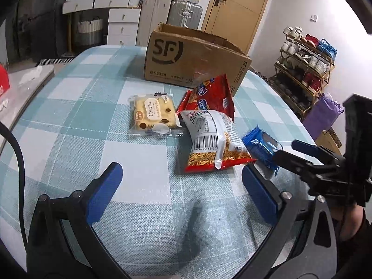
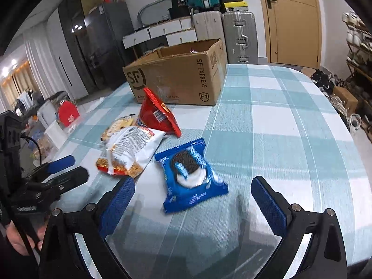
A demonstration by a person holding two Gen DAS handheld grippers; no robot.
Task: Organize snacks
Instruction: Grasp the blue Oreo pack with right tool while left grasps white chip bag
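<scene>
In the left wrist view, your left gripper point(image 1: 181, 179) sits nearest, its blue pads spread wide with nothing between them, hovering low over the checked cloth point(image 1: 76, 125). Just past its right pad lies the noodle bag point(image 1: 214, 146), crinkled plastic, white and red, barcode side up. Behind it the red bag point(image 1: 212, 97) leans up on end, near the box point(image 1: 197, 58). To their left the cake pack point(image 1: 152, 116) lies flat in clear wrap, apart from both. Your right gripper point(image 1: 288, 150) reaches in from the right, its tips at the blue cookie pack point(image 1: 261, 146); whether they touch it you cannot tell here.

In the right wrist view, your right gripper point(image 2: 193, 195) is also fully spread and holds nothing. The cookie pack point(image 2: 191, 174) lies flat on the cloth point(image 2: 279, 121) just ahead of the pads, in line with the gap, glossy blue with sawtooth ends. Left of it lies the noodle bag point(image 2: 130, 148), then the red bag point(image 2: 158, 116) standing tent-like before the open cardboard box point(image 2: 181, 79). Your left gripper point(image 2: 67, 165) shows at the left edge, and a hand point(image 2: 16, 239) grips its handle below.
</scene>
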